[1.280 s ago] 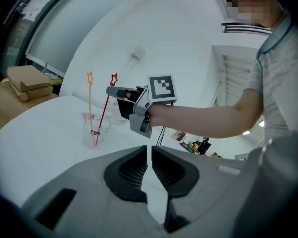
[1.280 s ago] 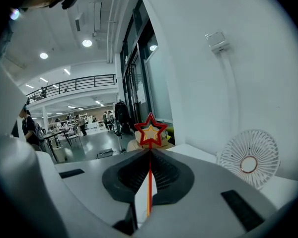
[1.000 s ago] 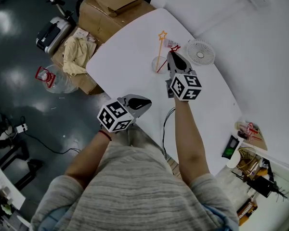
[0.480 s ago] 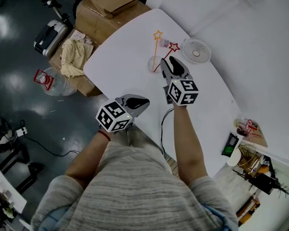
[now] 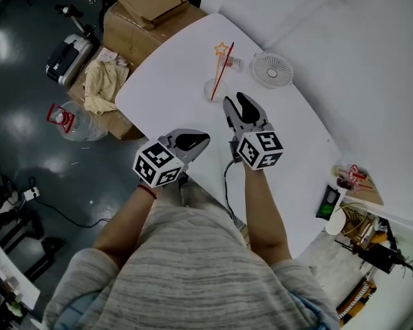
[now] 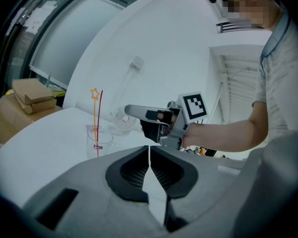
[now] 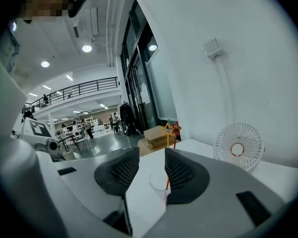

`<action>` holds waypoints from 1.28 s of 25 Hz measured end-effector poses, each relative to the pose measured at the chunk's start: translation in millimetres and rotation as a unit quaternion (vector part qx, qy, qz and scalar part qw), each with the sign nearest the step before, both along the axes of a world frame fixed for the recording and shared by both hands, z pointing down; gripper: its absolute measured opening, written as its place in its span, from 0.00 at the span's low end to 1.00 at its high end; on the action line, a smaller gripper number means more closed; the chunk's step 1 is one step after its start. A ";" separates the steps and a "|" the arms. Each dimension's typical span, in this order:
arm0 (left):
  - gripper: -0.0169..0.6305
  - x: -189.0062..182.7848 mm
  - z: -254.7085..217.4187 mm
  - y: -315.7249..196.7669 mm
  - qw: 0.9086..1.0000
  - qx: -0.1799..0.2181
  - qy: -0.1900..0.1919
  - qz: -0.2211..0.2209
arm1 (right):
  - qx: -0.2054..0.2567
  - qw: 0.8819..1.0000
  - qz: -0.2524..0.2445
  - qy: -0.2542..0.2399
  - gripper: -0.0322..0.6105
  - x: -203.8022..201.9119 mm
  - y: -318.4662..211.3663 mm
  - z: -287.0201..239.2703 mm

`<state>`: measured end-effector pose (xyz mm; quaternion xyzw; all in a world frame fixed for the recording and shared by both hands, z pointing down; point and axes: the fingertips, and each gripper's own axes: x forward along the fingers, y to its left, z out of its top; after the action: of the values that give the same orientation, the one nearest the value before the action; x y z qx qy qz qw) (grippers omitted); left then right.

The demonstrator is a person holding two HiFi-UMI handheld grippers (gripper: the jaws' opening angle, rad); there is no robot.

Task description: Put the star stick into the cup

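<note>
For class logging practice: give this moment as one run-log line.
red star stick: in cup | right gripper: jaws just opening, empty | left gripper: shut, empty

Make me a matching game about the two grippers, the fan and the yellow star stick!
Things:
1. left gripper
2. right gripper
3. fan
4. yellow star stick

States:
A. stands in the cup
B. jaws shut together
C. jaws wide apart
D. white and round, on the table

Pairs: 1-B, 2-C, 3-D, 4-A.

The right gripper's jaws have just been opening, and they hold nothing.
</note>
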<state>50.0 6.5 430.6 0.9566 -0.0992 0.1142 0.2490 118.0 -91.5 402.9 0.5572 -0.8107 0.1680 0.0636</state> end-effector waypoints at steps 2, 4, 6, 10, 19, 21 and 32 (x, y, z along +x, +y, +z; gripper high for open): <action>0.06 -3.7 -9.8 -7.4 0.999 0.020 0.010 -0.024 | 0.007 1.000 -0.003 -0.004 0.24 -3.8 9.9 -8.1; 0.06 -5.8 -19.3 -13.8 0.998 0.035 0.023 -0.044 | 0.023 1.000 -0.003 0.003 0.24 -4.6 19.9 -18.1; 0.06 -6.3 -26.7 -17.5 0.997 0.043 0.035 -0.056 | 0.040 0.999 -0.003 0.012 0.22 -4.6 30.3 -28.1; 0.06 -6.7 -38.8 -20.1 0.994 0.066 0.046 -0.071 | 0.059 0.998 -0.008 0.002 0.15 -6.5 49.8 -42.4; 0.06 1.9 -66.3 -9.9 0.991 0.092 0.064 -0.070 | 0.079 0.994 -0.038 -0.060 0.06 -12.8 88.8 -72.5; 0.06 2.5 -69.4 -9.1 0.991 0.095 0.065 -0.070 | 0.077 0.993 -0.042 -0.078 0.06 -13.8 96.0 -75.6; 0.06 10.1 -70.5 -1.6 0.992 0.099 0.053 -0.064 | 0.071 0.989 -0.070 -0.108 0.06 -14.7 113.5 -79.3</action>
<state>60.1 4.9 360.1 0.9729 -0.1578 0.0364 0.1651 103.3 22.1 323.6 0.4804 -0.8599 0.1647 -0.0527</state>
